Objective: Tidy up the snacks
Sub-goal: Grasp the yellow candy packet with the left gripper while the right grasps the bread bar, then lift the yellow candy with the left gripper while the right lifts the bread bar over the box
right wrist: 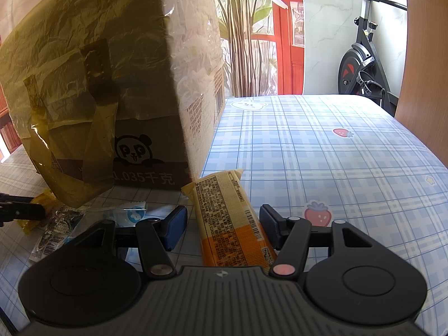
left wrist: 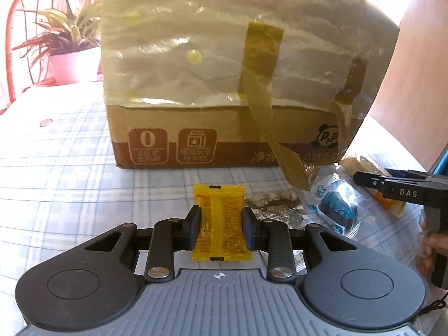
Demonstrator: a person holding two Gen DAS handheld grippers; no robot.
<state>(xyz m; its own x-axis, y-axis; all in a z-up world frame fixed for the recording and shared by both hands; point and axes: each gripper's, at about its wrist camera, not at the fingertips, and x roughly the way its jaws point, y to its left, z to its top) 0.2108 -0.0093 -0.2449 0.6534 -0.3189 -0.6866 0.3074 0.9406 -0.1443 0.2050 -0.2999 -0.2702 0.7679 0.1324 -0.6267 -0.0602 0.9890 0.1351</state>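
Note:
A small yellow snack packet [left wrist: 221,224] is pinched between the pads of my left gripper [left wrist: 221,225], just above the checked tablecloth. A taped cardboard box [left wrist: 196,145] with a panda print stands right behind it. In the right wrist view a long yellow-and-orange bar packet [right wrist: 224,215] lies on the cloth between the fingers of my right gripper [right wrist: 222,226], which is open, with a gap at the left pad. A silver packet [left wrist: 277,210] and a clear blue-printed packet [left wrist: 336,204] lie between the two grippers. The left view shows the right gripper [left wrist: 364,179] at its right edge.
Loose brown tape hangs from the box [right wrist: 98,84] over the packets. A potted plant [left wrist: 67,56] and a red chair [left wrist: 16,28] stand beyond the table's far left. An exercise bike [right wrist: 361,56] is behind the table. The tablecloth [right wrist: 336,154] stretches out to the right of the box.

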